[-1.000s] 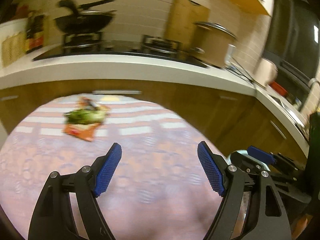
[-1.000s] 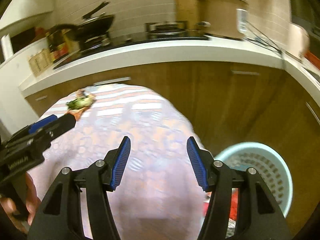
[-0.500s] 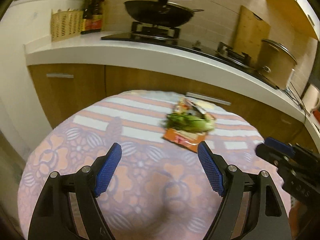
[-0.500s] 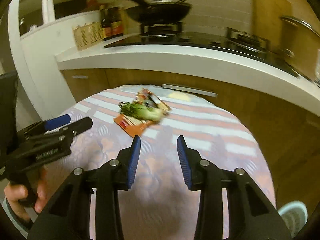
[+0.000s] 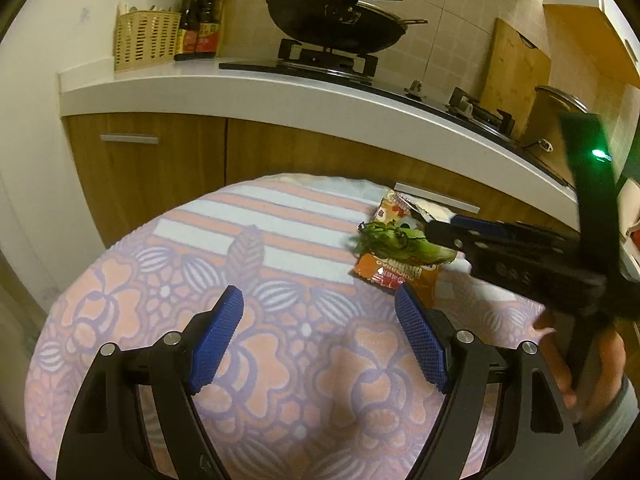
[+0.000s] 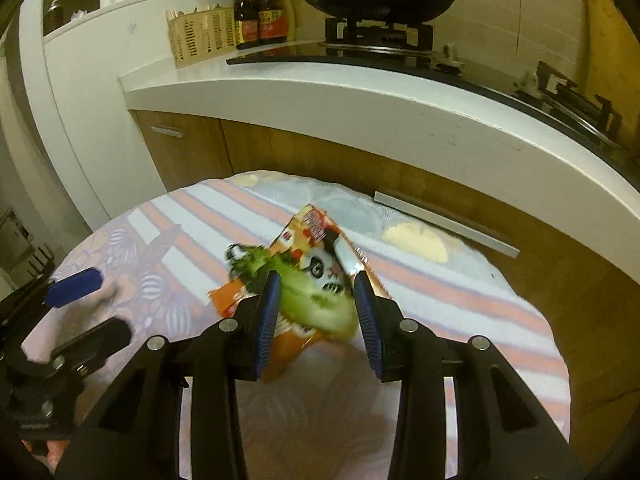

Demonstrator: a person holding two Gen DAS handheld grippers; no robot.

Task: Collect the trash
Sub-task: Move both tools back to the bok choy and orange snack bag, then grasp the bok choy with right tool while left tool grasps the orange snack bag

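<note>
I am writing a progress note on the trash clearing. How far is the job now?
Nothing looks collected yet. The green vegetable scrap lies on the orange snack wrapper, both on the patterned tablecloth. In hand: the right tool has the scrap between its pads, not visibly pressing; the left tool is open and empty. Left: lift both away; no bin shows.

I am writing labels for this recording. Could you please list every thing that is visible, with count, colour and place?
vegetable scrap: one, green, on the wrapper, between the right gripper's fingers
snack wrapper: one, orange, on the table
table: one, pink floral cloth, before the cabinets
wok: one, black, on the stove
bottles: two, dark, on the counter
basket: one, cream, beside the bottles
cutting board: one, wooden, against the wall
left gripper: black, blue pads, open over the cloth
right gripper: black, blue pads, astride the scrap
</note>
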